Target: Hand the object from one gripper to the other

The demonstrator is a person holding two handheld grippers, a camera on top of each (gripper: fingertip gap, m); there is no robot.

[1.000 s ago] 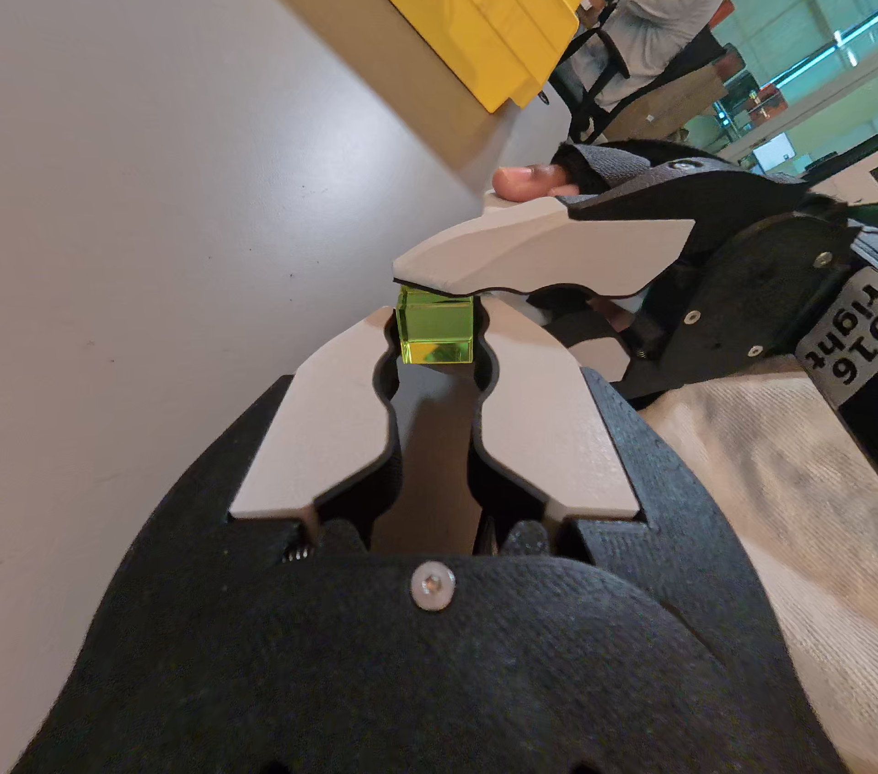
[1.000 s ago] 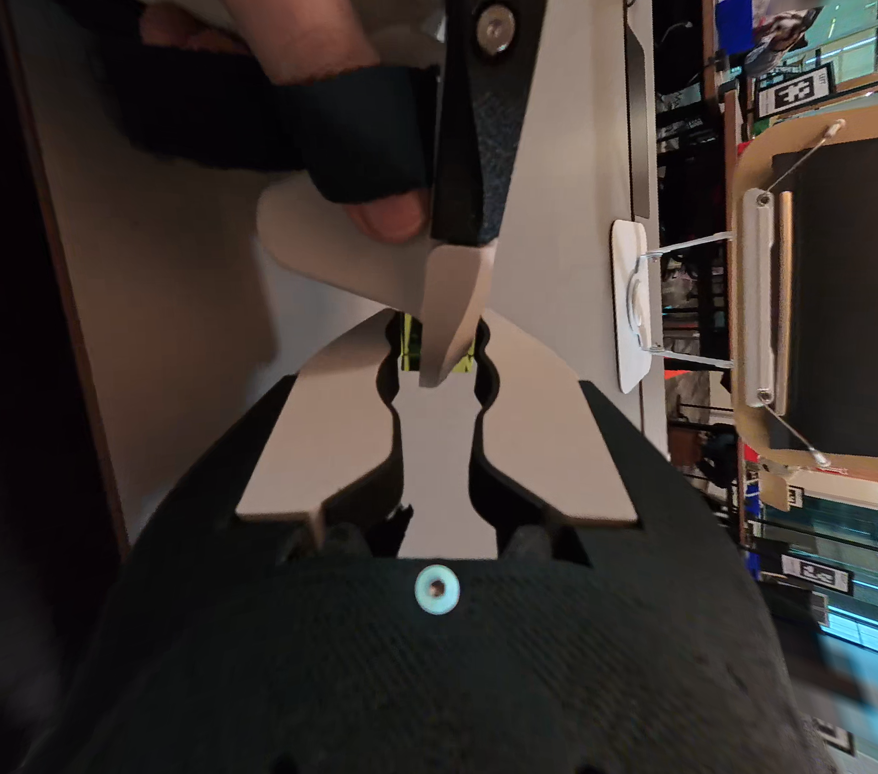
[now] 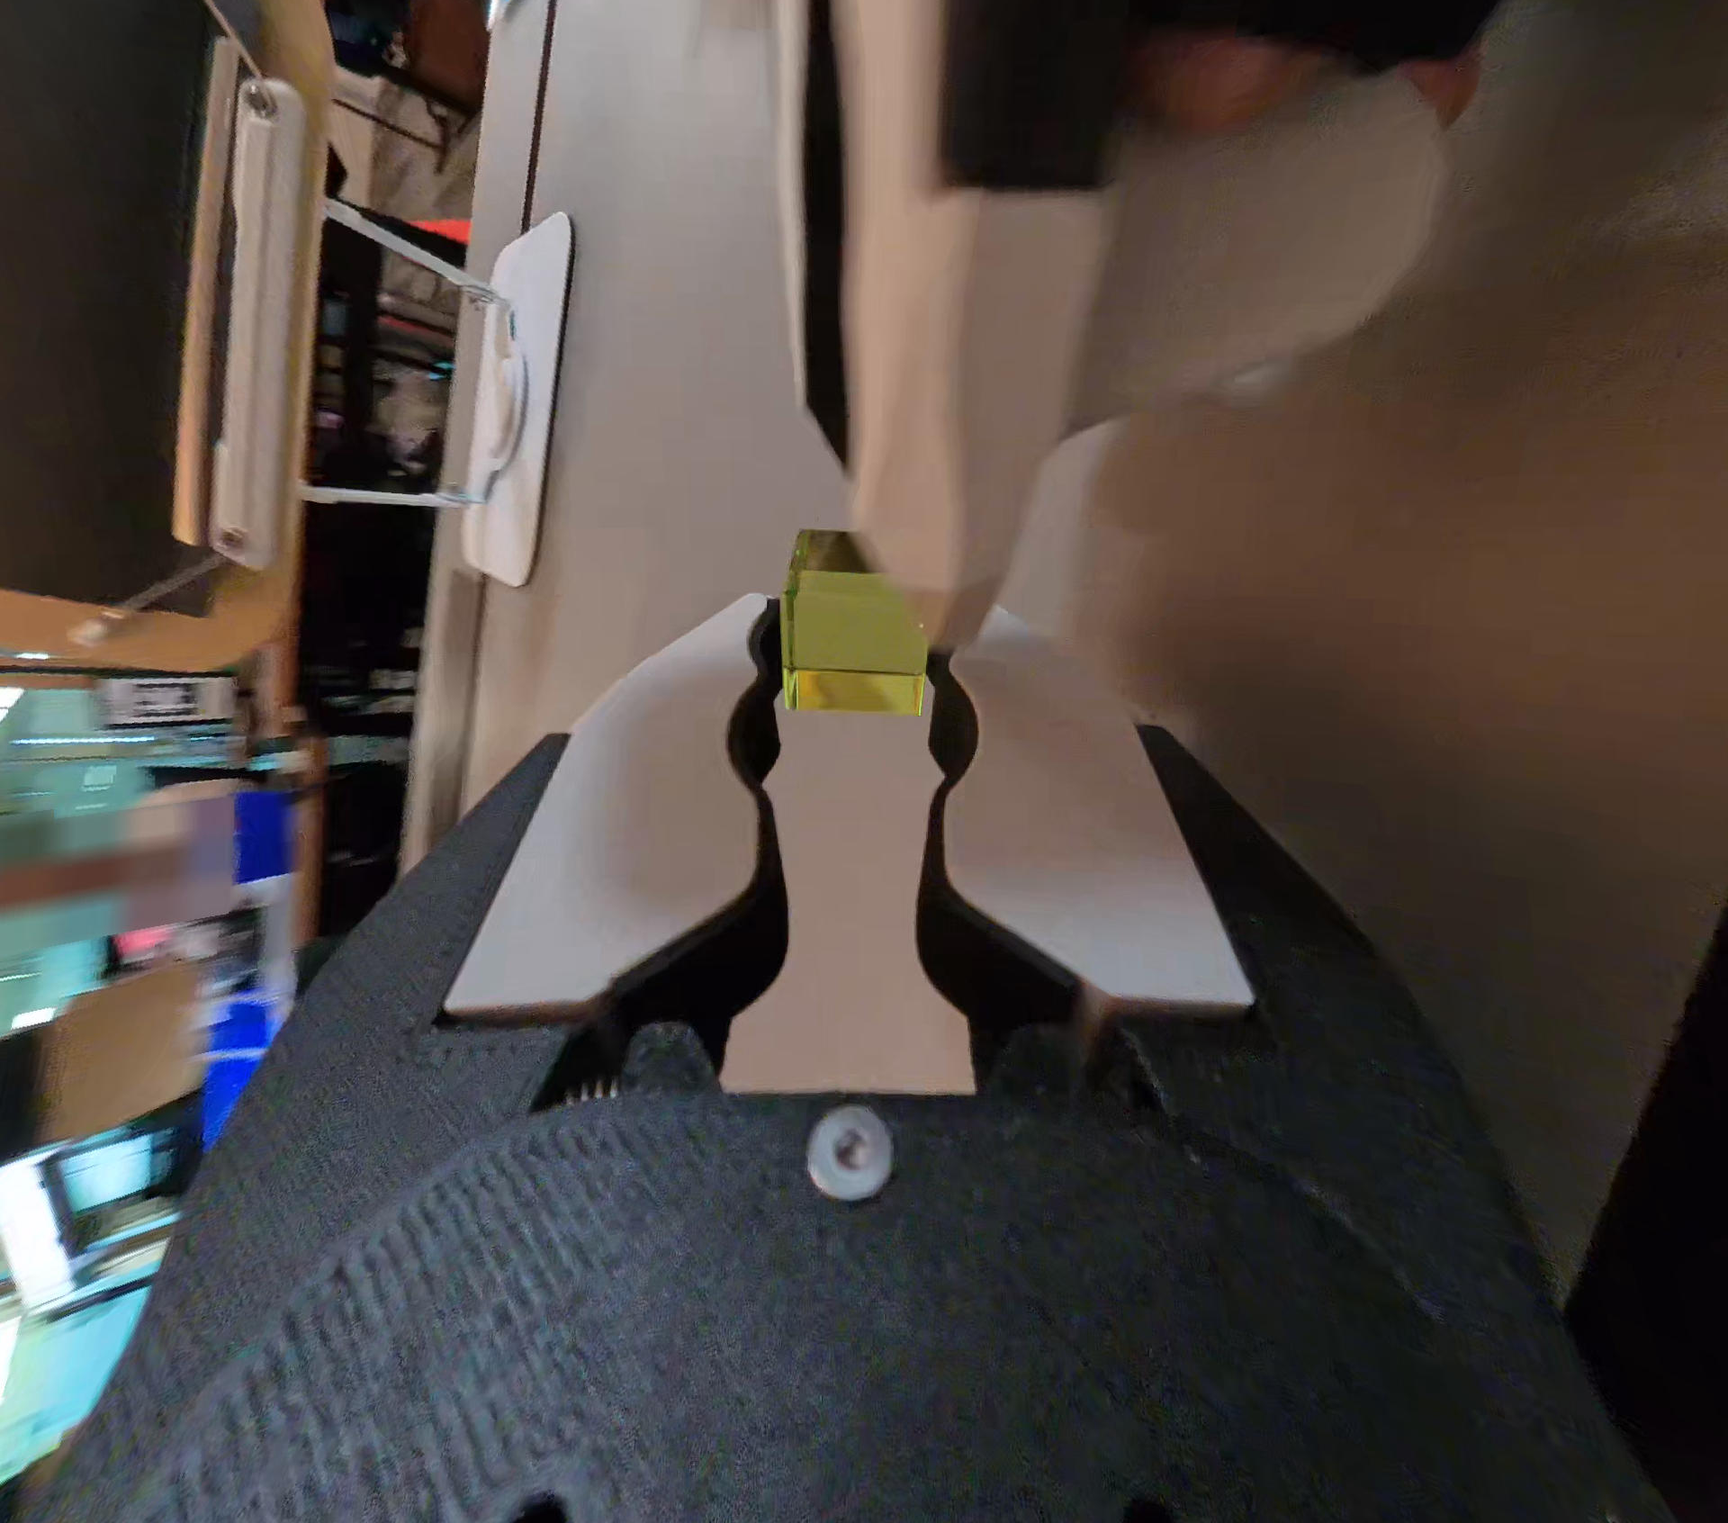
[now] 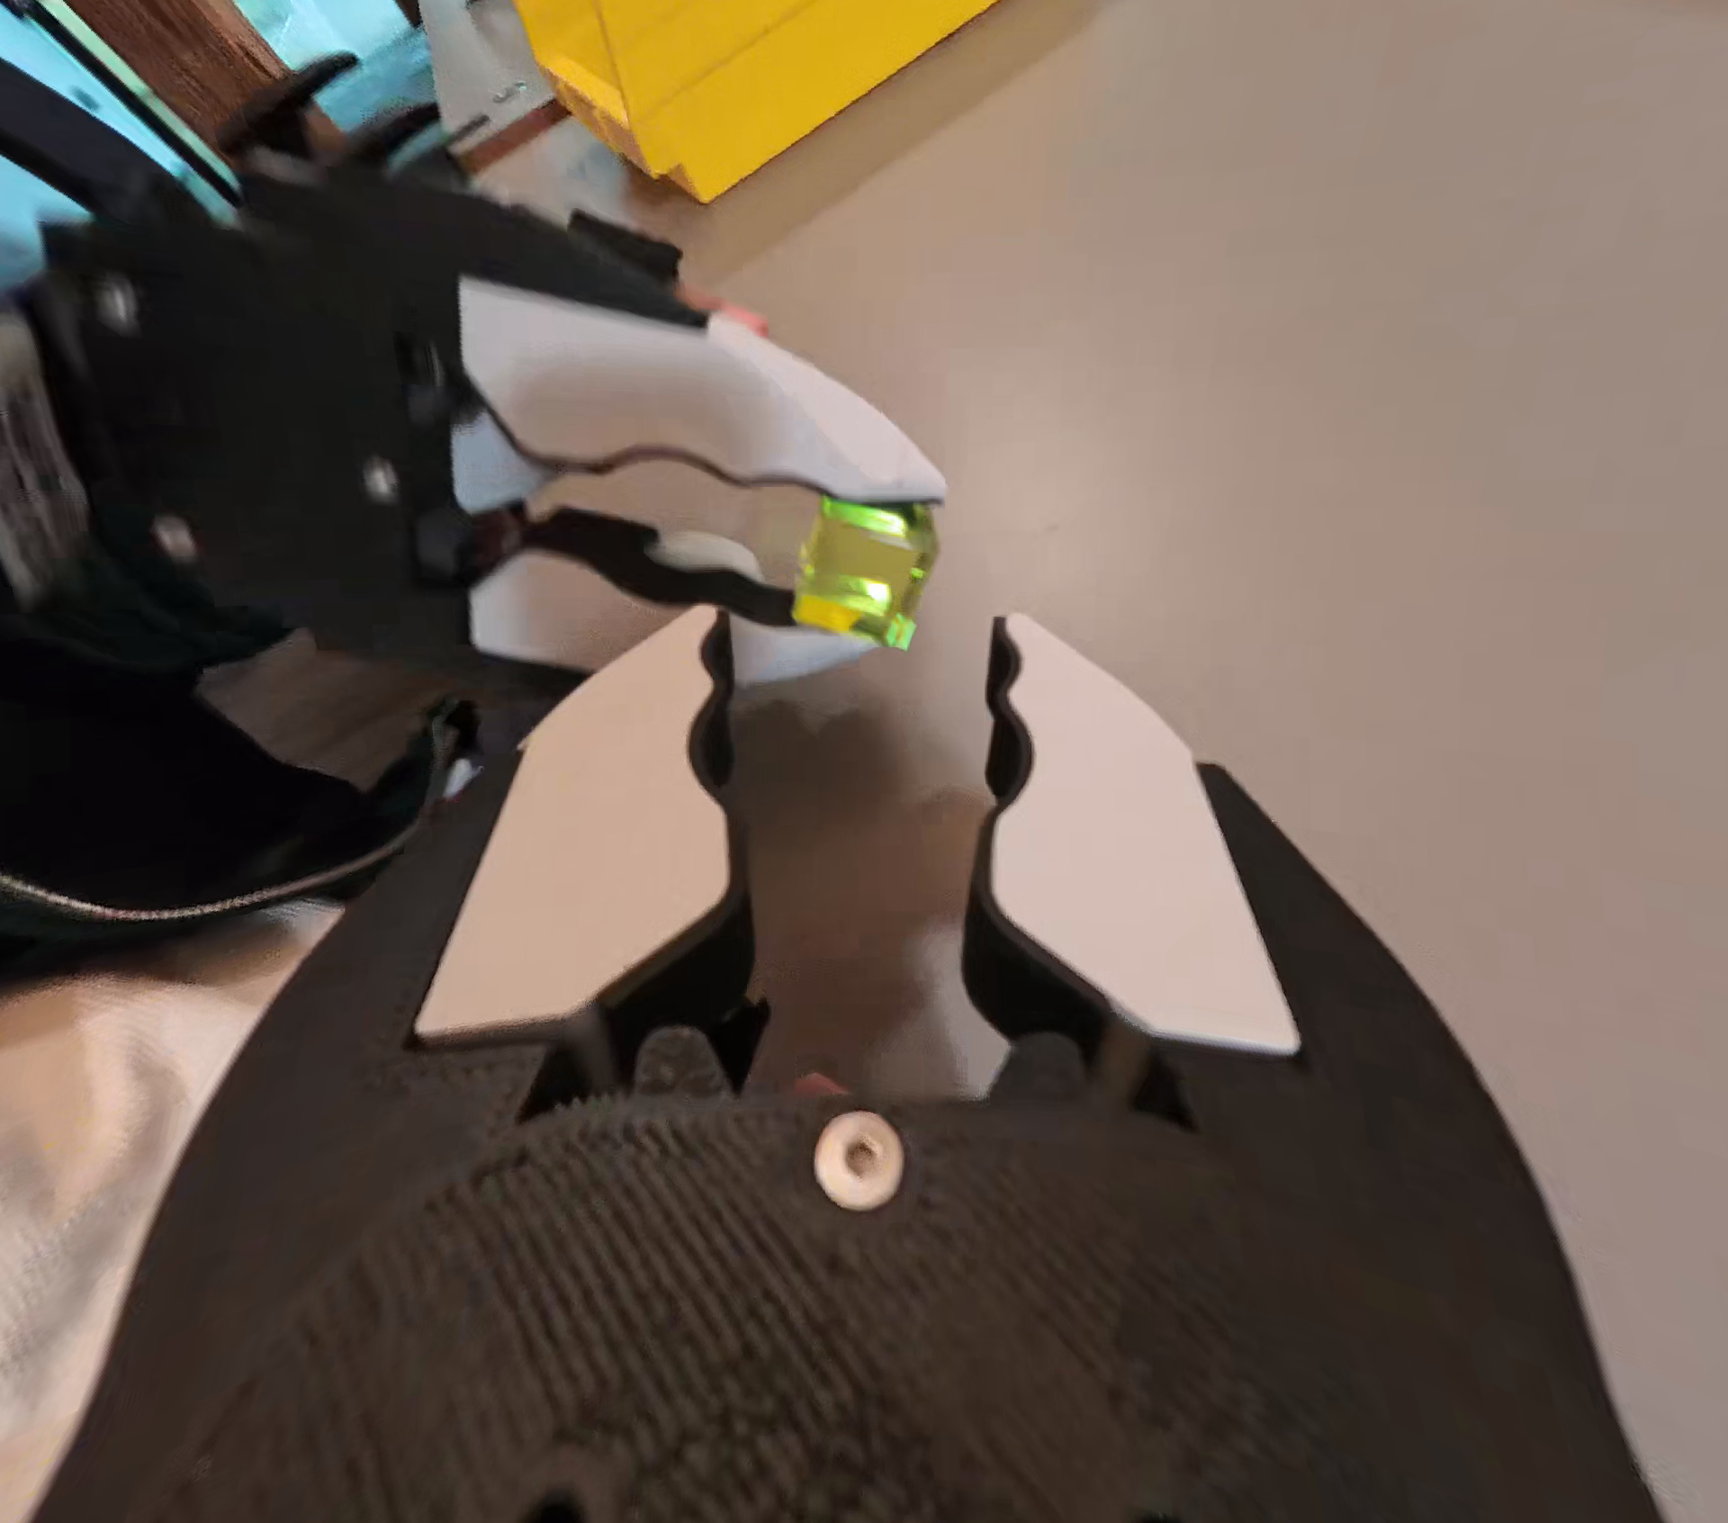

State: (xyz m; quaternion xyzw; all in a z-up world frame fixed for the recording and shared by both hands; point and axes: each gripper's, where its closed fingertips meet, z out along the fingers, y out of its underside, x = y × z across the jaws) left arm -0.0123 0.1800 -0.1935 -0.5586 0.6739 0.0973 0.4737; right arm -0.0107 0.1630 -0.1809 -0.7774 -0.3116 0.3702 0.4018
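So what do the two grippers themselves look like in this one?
Both match: the left gripper and right gripper have textured black printed bodies, a silver screw at centre, and pale grey jaws with wavy black inner edges. The left one's black side plate carries small silver bolts.

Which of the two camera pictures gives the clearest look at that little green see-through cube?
The right wrist view: the green cube shows side-on against the bare table, pinched between the left gripper's fingertips. The left wrist view shows the cube close up too, but partly behind a blurred finger of the right gripper.

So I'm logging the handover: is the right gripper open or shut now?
Open. In its own view the right gripper has a clear gap between its fingers, and the green cube sits pinched in the left gripper instead.
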